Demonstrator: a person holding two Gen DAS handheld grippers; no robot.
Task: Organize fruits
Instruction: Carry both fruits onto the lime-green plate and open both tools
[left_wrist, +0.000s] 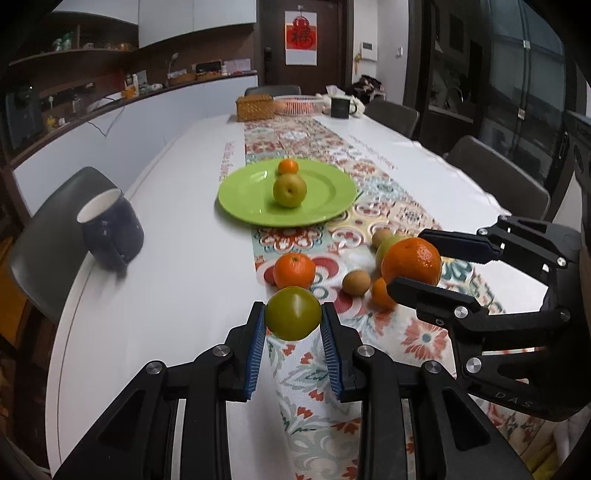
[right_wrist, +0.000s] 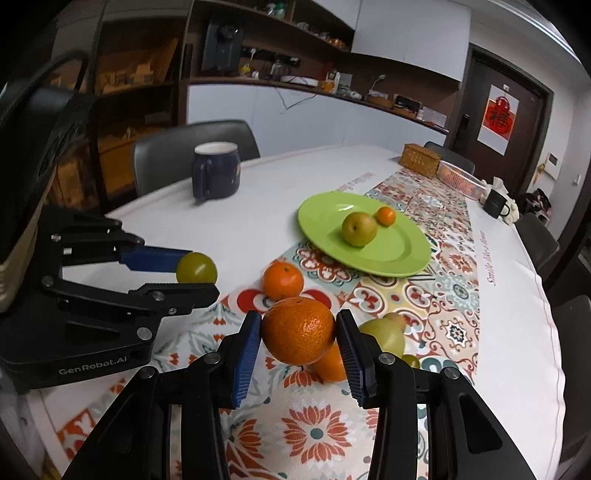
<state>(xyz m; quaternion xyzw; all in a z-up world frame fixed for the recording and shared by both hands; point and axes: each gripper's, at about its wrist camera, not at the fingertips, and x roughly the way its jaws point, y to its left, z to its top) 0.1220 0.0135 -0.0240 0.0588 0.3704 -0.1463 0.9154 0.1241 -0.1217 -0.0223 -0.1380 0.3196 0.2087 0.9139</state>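
My left gripper (left_wrist: 293, 317) was clamped tight on a small green fruit (left_wrist: 293, 313), blue pads pressing both its sides, the fruit clear of the cloth. My right gripper (right_wrist: 298, 332) had its pads closed on a big orange (right_wrist: 298, 330), also held above the table.

Ahead of both sat the green plate (left_wrist: 243, 195) on the patterned runner (left_wrist: 388, 218), with a pear (left_wrist: 289, 191) in its middle and a small tangerine (left_wrist: 288, 166) touching it on the far side. Room showed on the plate's near half.

Between my grippers and the plate, another orange (left_wrist: 294, 270) lay on the runner, right in the left gripper's line. A brown kiwi (left_wrist: 356, 282) sat just to its right. Behind the held orange, loose fruit clustered: a pale green pear (right_wrist: 384, 334), an orange piece (right_wrist: 332, 363) partly hidden beneath my load, and a second kiwi (left_wrist: 380, 237) further back.

Off to the left, a dark blue mug (left_wrist: 110, 232) stood near the table edge (left_wrist: 74, 295), well apart from the fruit. At the far end I could make out a wicker box (left_wrist: 255, 108), a pink basket (left_wrist: 299, 105) and a dark cup (left_wrist: 340, 107), all well out of the way.
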